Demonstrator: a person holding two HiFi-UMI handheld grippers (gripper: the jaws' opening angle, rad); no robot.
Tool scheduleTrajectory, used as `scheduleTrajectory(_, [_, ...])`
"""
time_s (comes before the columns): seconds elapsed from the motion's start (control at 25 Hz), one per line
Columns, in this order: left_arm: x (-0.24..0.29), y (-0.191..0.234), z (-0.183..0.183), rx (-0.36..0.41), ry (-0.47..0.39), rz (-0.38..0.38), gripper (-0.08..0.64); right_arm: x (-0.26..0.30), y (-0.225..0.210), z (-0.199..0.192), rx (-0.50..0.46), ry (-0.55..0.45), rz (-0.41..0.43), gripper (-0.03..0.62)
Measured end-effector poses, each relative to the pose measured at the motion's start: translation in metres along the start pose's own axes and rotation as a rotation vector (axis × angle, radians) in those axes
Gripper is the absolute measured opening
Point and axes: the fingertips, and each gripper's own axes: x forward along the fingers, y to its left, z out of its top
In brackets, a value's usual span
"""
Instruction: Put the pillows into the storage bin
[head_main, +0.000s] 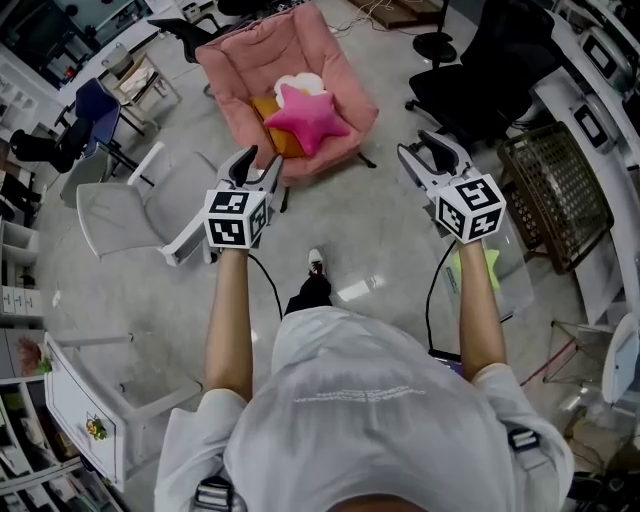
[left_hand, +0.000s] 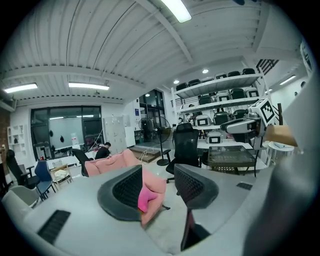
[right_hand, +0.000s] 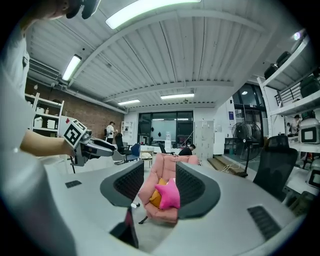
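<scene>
Workshop space spreads all around, with a ribbed white ceiling, strip lights and a pale grey floor (head_main: 400, 120). Shelves (left_hand: 220, 92) along one wall carry rows of dark office chairs. On the floor, ahead of the person, stands a pink armchair (head_main: 335, 75), with a black office chair (head_main: 480, 75) off to its right and a white chair (head_main: 115, 215) off to its left. A brown wire basket (head_main: 555, 190) sits by the right edge of the head view.

All three pillows lie on the armchair's seat, well apart from both grippers. A pink star pillow (head_main: 308, 117) lies in front, an orange pillow (head_main: 270, 122) is partly under it, and a white pillow (head_main: 300, 84) peeks out behind.

Both arms reach forward side by side toward the armchair. The left claw (head_main: 262, 160) is spread about halfway, with nothing between its jaws. In the left gripper view, the gap frames only the distant armchair and a sliver of the star pillow (left_hand: 145, 197). The right claw (head_main: 415, 142) is likewise spread about halfway and holds nothing. In the right gripper view, the armchair (right_hand: 165, 167), the star pillow (right_hand: 170, 195) and the orange pillow (right_hand: 156, 198) sit far off in its gap. Neither claw touches anything.
</scene>
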Motion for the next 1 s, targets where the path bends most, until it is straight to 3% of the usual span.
scheduleTrajectory(0.28, [0.079,0.042,-0.014,-0.042,0.015,-0.004,0.215,0.066,-0.045,-0.023,0.013,0.067,-0.012,0.223])
scheduleTrajectory(0.44, [0.145,0.088,-0.023,-0.077,0.036,-0.008,0.215,0.130,-0.081,-0.032,0.035,0.102,-0.018,0.233])
scheduleTrajectory(0.8, [0.296,0.202,-0.038,-0.134,0.140,-0.037,0.217,0.298,-0.146,-0.038,0.082,0.201,0.019,0.186])
scheduleTrajectory(1.0, [0.361,0.244,-0.052,-0.178,0.193,-0.053,0.225,0.373,-0.176,-0.043,0.125,0.233,0.032,0.246])
